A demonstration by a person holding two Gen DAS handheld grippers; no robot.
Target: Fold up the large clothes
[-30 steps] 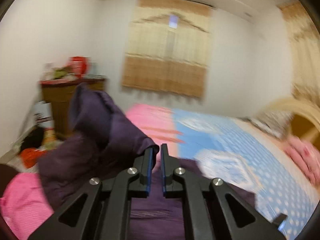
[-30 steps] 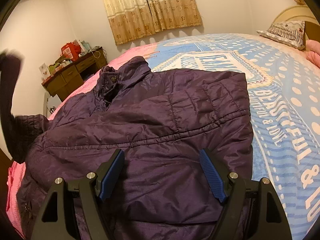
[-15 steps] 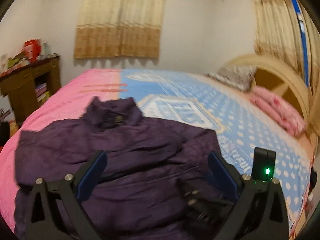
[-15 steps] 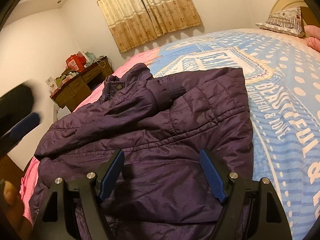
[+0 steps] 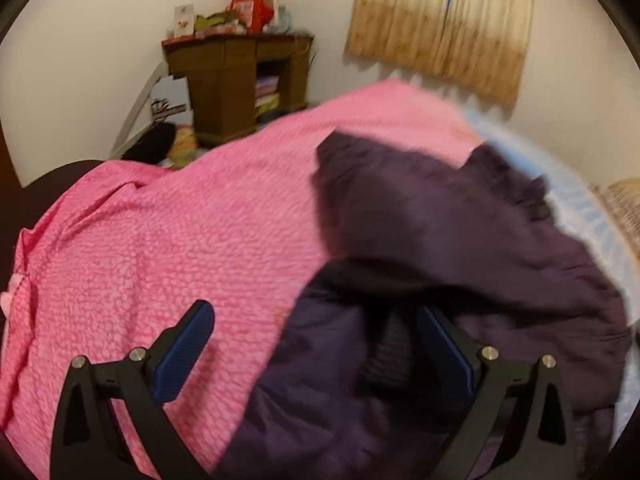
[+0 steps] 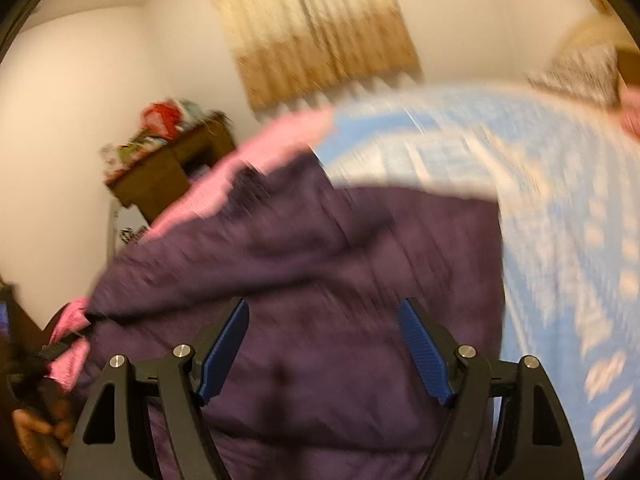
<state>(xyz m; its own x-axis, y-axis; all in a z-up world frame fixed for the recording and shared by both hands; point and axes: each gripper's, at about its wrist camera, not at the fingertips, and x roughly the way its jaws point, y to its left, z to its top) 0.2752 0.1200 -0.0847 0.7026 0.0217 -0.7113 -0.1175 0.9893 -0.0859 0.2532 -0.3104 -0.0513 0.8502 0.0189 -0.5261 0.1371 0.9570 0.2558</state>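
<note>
on the bed (image 5: 168, 240), across the seam of its pink and blue covers, lies the purple jacket (image 5: 460, 248) — padded, soft, likely light and a bit slick; best pinched at a hem or sleeve edge. left gripper (image 5: 316, 344) and right gripper (image 6: 324, 344) both gape wide, holding nothing — no containers visible.

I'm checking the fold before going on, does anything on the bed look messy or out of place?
The purple jacket lies bunched rather than flat: in the left wrist view one part is flopped over the rest, leaving a dark overhang above a lower layer. It straddles the pink blanket and the blue bedspread. Both views are blurred, so finer detail is unclear.
</note>
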